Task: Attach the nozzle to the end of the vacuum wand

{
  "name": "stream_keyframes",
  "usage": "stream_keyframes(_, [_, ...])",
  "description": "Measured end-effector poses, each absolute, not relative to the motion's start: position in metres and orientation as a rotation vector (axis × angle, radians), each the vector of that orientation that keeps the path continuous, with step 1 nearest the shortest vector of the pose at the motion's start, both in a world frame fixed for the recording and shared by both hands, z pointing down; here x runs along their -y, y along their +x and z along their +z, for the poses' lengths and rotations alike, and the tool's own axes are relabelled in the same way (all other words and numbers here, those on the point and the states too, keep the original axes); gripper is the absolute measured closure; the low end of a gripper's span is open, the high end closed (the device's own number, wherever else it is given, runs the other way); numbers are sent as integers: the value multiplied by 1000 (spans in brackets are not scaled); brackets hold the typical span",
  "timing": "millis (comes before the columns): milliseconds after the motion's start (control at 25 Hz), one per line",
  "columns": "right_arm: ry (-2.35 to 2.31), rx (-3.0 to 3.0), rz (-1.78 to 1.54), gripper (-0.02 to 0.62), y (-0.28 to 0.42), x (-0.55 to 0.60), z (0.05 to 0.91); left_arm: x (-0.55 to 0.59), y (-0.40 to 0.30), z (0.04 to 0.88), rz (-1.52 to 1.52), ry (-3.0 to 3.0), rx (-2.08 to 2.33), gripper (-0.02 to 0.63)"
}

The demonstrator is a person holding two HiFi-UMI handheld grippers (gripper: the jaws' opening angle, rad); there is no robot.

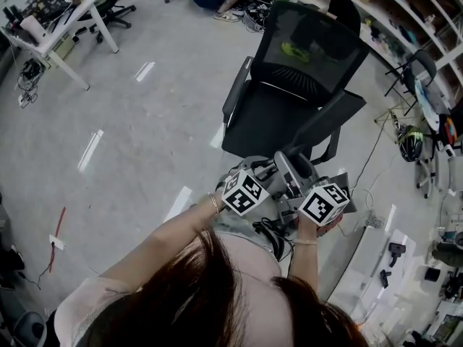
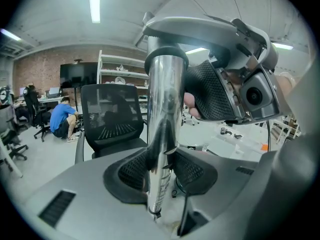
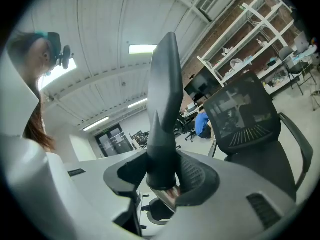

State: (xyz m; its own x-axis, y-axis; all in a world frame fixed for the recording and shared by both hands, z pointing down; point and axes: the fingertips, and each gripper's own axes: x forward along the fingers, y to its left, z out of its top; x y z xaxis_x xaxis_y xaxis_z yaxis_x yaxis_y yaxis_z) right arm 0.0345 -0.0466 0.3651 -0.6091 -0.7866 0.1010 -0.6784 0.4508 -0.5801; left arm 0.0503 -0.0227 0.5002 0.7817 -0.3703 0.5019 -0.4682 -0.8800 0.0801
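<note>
In the left gripper view a shiny metal vacuum wand [image 2: 164, 119] stands upright between the dark pads, and my left gripper [image 2: 161, 171] is shut on it. Its top ends in a black collar under the other gripper's grey body. The right gripper view shows a dark tapered crevice nozzle [image 3: 164, 115] rising from the pads, its wide round end at the bottom; my right gripper [image 3: 162, 176] is shut on it. From the head view both grippers [image 1: 289, 183] sit close together in front of the person, marker cubes facing up, the wand [image 1: 286, 173] between them.
A black mesh office chair [image 1: 300, 78] stands just beyond the grippers. Two people crouch at the far end of the grey floor near shelving. A white desk [image 1: 61, 31] is far left. Cables, a helmet and small parts lie on the floor to the right.
</note>
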Motion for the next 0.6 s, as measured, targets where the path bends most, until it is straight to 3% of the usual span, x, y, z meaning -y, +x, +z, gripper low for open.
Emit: stream_keyframes(600, [-1430,-2672,-593,410,25,46,365,29,47,501,717,2778,640,446])
